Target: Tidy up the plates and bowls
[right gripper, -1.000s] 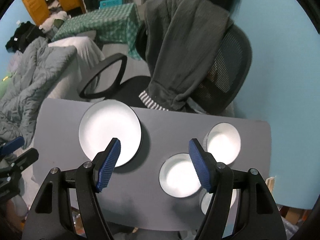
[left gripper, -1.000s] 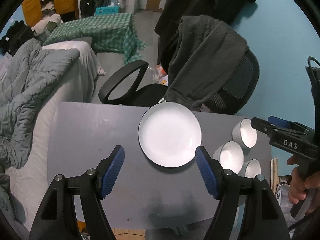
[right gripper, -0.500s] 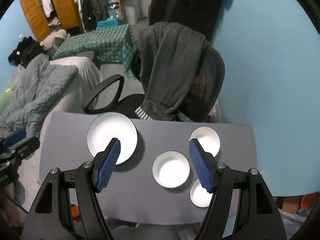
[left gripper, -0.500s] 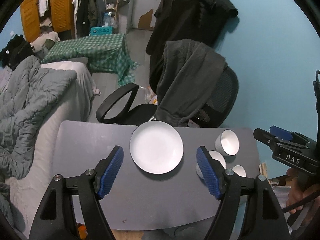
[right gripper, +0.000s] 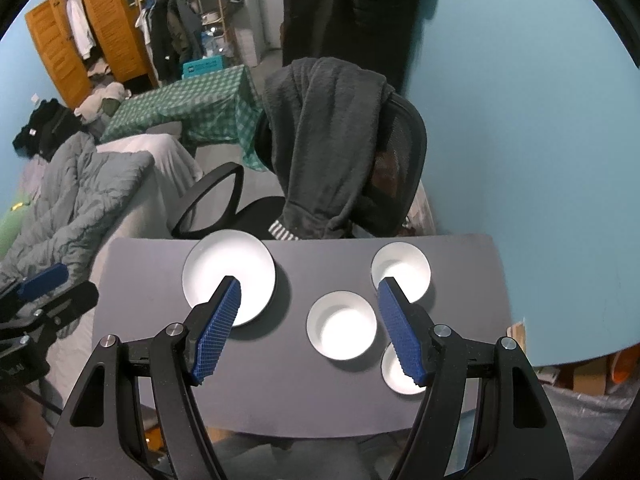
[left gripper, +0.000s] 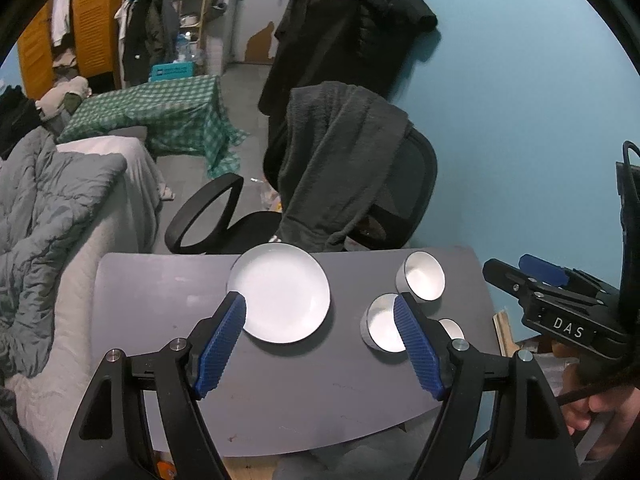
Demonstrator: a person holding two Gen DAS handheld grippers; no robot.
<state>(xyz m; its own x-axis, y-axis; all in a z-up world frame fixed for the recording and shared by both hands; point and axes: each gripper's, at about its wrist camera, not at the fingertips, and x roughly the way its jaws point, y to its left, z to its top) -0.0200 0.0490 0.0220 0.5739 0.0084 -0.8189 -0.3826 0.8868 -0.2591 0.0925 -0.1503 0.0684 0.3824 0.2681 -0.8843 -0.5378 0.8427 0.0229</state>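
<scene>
Grey table [right gripper: 160, 264] carries one plate [right gripper: 244, 264], three bowls [right gripper: 342, 326].

One white plate [right gripper: 229, 276] and three white bowls [right gripper: 342, 325] on the table [right gripper: 280, 392].

The walls [right gripper: 520, 120] are painted light blue; the floor [left gripper: 244, 96] is grey. A grey worktop [left gripper: 160, 300] stands in front, and behind it a black office chair [right gripper: 400, 160] with a dark fleece garment [right gripper: 320, 140] hung over its back. On the left is a bed with a grey quilt [left gripper: 40, 220]; farther back a low table under a green checked cloth [right gripper: 192, 112]. An orange wooden wardrobe [right gripper: 104, 28] stands at the far left, beside it a rack of hanging clothes [right gripper: 176, 40]; dark coats [left gripper: 344, 28] hang on the wall.
</scene>
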